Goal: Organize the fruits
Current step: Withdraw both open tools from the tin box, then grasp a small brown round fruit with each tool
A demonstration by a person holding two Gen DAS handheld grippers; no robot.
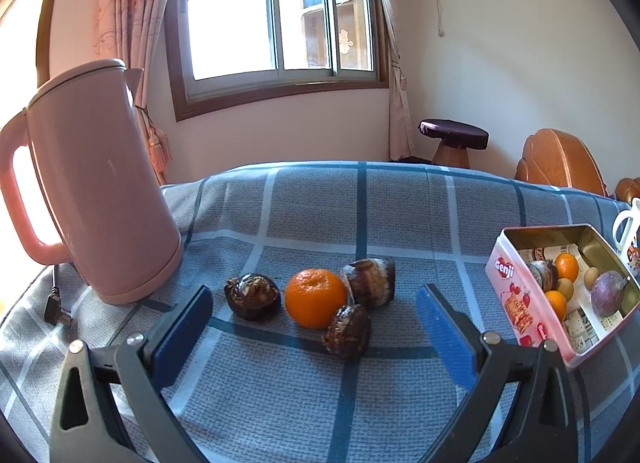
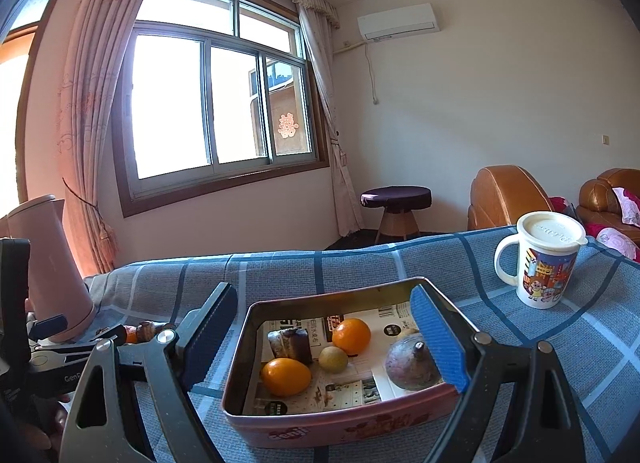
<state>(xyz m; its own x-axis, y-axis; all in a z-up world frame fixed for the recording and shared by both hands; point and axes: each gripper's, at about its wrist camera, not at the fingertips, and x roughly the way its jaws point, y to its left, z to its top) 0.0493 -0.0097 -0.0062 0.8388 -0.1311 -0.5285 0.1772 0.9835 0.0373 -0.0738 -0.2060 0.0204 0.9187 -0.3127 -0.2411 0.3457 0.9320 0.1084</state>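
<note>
While your left hand-held gripper hangs spread wide and empty, an orange and three dark brown fruits lie clustered between its fingers, mid-surface. Your right hand-held gripper, likewise agape and holding nothing, straddles the pink tin, which contains two oranges, a purple fruit and smaller pieces. A pink kettle stands at the left edge of the surface, a lidded mug near the right edge.

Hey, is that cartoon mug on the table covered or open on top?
Covered. The right wrist view shows a cream lid seated flat on the upright mug; its contents cannot be seen.
</note>
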